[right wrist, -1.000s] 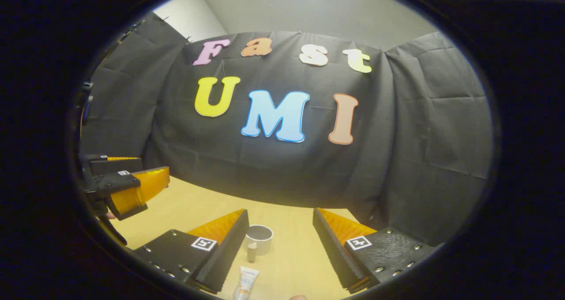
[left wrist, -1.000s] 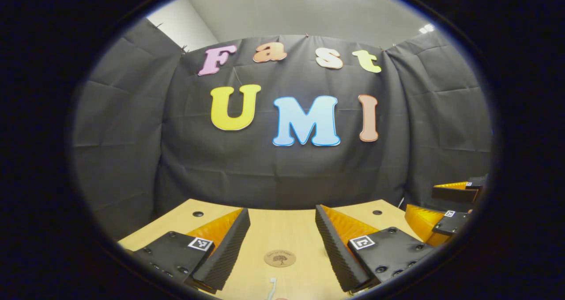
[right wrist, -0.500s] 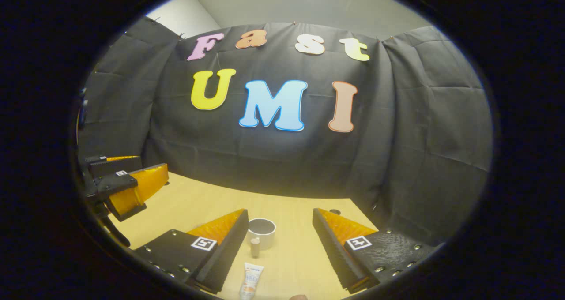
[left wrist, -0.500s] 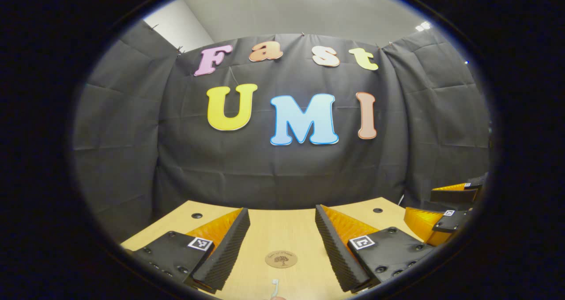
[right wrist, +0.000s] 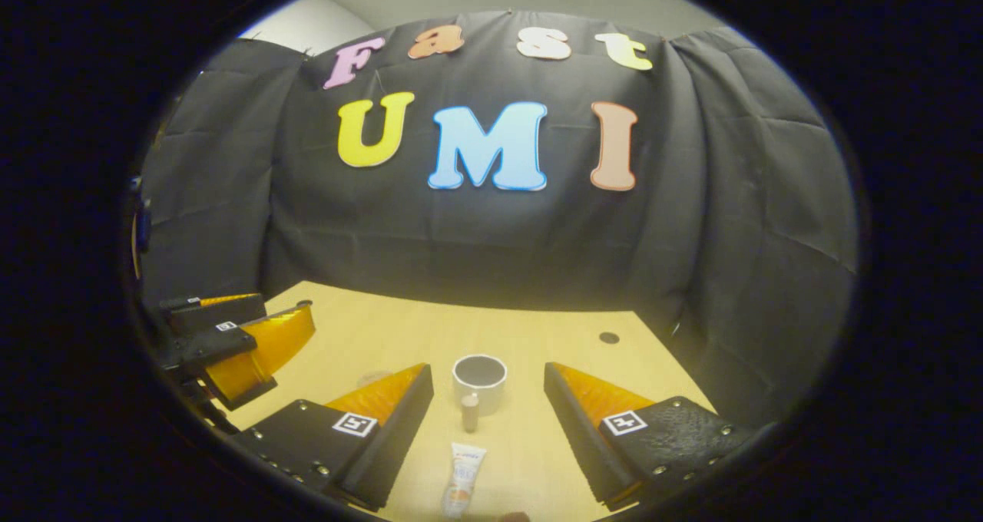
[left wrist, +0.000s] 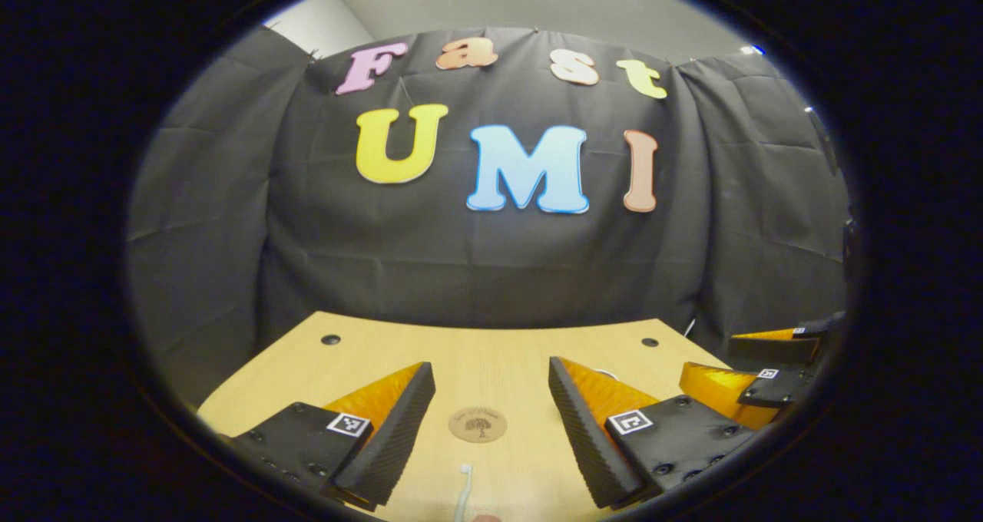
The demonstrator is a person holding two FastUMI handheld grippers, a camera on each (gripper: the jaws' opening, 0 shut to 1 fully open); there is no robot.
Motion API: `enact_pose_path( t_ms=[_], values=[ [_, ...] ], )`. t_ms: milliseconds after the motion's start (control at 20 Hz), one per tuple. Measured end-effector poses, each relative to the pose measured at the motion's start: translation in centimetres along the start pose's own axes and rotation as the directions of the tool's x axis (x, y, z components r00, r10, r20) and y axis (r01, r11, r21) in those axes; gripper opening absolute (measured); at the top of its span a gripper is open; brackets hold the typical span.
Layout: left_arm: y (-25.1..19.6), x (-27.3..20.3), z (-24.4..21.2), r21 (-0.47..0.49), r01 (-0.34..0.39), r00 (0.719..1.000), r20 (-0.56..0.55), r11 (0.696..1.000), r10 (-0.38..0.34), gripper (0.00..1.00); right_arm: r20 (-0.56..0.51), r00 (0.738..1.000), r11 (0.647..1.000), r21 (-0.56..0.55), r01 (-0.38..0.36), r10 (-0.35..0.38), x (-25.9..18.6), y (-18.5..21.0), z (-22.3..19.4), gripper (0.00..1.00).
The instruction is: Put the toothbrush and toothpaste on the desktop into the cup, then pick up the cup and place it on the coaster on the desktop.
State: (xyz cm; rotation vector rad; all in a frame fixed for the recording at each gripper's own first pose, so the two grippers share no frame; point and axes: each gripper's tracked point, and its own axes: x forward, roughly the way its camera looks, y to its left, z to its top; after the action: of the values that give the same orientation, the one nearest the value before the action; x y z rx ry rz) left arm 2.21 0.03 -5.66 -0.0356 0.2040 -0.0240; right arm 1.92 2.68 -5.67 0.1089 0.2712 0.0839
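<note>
In the left gripper view my left gripper is open above the wooden desktop. A round brown coaster lies between its fingers, farther off. A white toothbrush lies nearer, its head pointing at the coaster. In the right gripper view my right gripper is open. A white cup stands upright ahead of it. A white toothpaste tube lies in front of the cup, its cap toward the cup. Nothing is held by either gripper.
The right gripper appears at the right edge of the left gripper view, the left gripper at the left edge of the right gripper view. Black cloth walls close the desk's far and side edges. Small round holes mark the desk's far corners.
Both grippers have tilted down over the second, so more of the desktop shows. The cup, tube, coaster and toothbrush now sit higher in the views. Both stay open.
</note>
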Motion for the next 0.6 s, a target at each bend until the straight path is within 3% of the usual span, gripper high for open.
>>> enact_pose_path(
  t_ms=[300, 600],
  values=[
    [0.9, 1.6, -5.4, -0.011, -0.018, 0.981, -0.195, 1.000, 0.015, 0.99, -0.177, 0.984, 1.000, -0.008, -0.029, 0.027, 1.8, 0.8, -3.9, 0.91],
    [1.3, 2.8, -11.1, 0.005, -0.015, 0.917, -0.399, 1.000, 0.016, 0.96, -0.315, 0.947, 0.998, 0.022, -0.053, 0.058, 3.5, 1.4, -6.6, 0.92]
  ],
)
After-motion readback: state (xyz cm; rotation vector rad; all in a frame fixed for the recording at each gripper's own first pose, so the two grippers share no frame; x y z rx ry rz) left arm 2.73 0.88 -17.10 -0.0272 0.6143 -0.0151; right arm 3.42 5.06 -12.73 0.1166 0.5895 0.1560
